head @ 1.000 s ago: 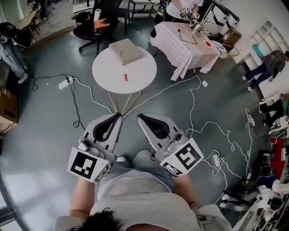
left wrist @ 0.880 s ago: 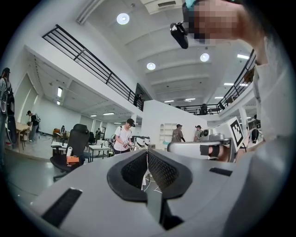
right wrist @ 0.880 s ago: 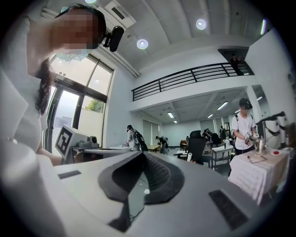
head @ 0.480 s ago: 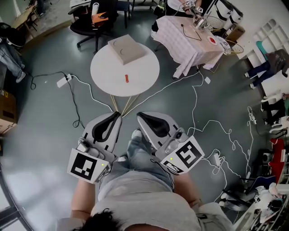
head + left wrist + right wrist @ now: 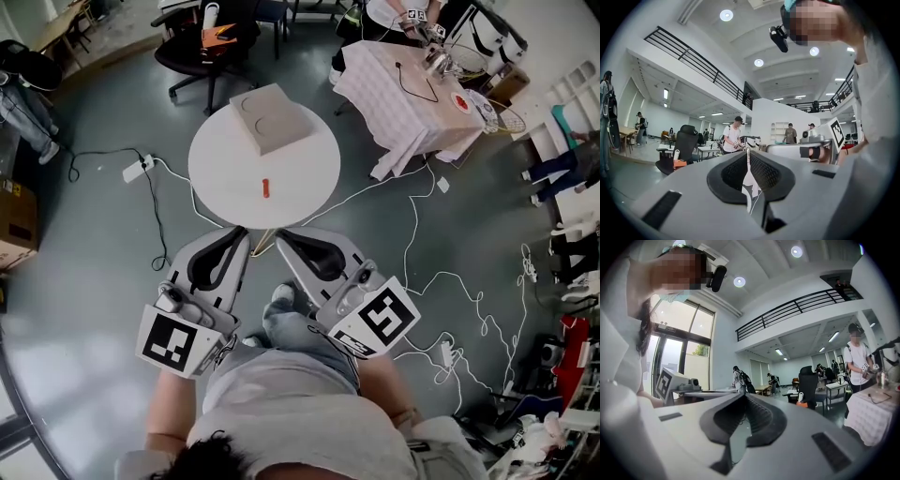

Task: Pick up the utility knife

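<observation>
The utility knife (image 5: pixel 265 188) is a small orange-red bar lying near the middle of a round white table (image 5: pixel 309 173) in the head view. My left gripper (image 5: pixel 242 233) and right gripper (image 5: pixel 280 234) are held side by side in front of the person's body, over the floor just short of the table's near edge. Both are shut with nothing between their jaws, and their tips point toward the table. Neither gripper view shows the knife. The left gripper (image 5: pixel 748 152) and the right gripper (image 5: pixel 742 397) look out level across a big hall.
A flat beige box (image 5: pixel 270 117) lies on the table's far side. Cables (image 5: pixel 412 262) and a power strip (image 5: pixel 135 170) trail over the grey floor. A cloth-covered table (image 5: pixel 408 98) stands at the back right, an office chair (image 5: pixel 202 47) behind, and a cardboard box (image 5: pixel 17 225) at the left.
The round table has come nearer to both grippers as the person steps forward. The grippers keep the same shut pose side by side.
</observation>
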`<state>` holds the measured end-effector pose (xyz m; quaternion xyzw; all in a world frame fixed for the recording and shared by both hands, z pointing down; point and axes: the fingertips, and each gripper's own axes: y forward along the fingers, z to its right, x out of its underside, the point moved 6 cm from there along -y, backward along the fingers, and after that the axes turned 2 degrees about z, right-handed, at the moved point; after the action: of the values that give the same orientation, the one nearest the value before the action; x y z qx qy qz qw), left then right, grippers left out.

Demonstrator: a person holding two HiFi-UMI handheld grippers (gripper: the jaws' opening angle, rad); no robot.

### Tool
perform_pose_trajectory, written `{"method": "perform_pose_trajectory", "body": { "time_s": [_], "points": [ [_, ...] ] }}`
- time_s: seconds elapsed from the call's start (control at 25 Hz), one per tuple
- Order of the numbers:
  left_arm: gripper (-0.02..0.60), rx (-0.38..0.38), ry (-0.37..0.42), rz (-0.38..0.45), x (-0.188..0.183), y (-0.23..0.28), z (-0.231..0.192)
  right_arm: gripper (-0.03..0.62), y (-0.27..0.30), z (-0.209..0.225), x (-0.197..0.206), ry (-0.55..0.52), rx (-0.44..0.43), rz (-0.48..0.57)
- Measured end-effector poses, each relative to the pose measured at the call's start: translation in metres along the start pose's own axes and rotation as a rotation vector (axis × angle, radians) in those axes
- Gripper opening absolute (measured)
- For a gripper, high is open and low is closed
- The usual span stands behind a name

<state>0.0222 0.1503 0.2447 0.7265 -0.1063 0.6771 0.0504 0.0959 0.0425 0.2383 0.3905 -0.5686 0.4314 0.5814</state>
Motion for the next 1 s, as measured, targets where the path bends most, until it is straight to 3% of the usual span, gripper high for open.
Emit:
{"method": "perform_pose_trajectory", "body": {
  "time_s": [0.48, 0.64, 0.76, 1.0],
  "points": [
    [0.012, -0.051, 0.06, 0.021, -0.004, 0.082, -0.013, 0.009, 0.006, 0.087, -0.009, 0.003, -0.038, 0.031],
    [0.012, -0.051, 0.082, 0.068, -0.006, 0.096, -0.015, 0.009, 0.006, 0.104, -0.008, 0.013, -0.035, 0.047],
    [0.012, -0.054, 0.072, 0.021, -0.003, 0.103, -0.021, 0.009, 0.008, 0.114, -0.008, 0.025, -0.029, 0.053],
    [0.012, -0.025, 0.055, 0.015, 0.001, 0.113, -0.038, 0.009, 0.016, 0.121, -0.006, 0.026, 0.014, 0.042]
  ]
}}
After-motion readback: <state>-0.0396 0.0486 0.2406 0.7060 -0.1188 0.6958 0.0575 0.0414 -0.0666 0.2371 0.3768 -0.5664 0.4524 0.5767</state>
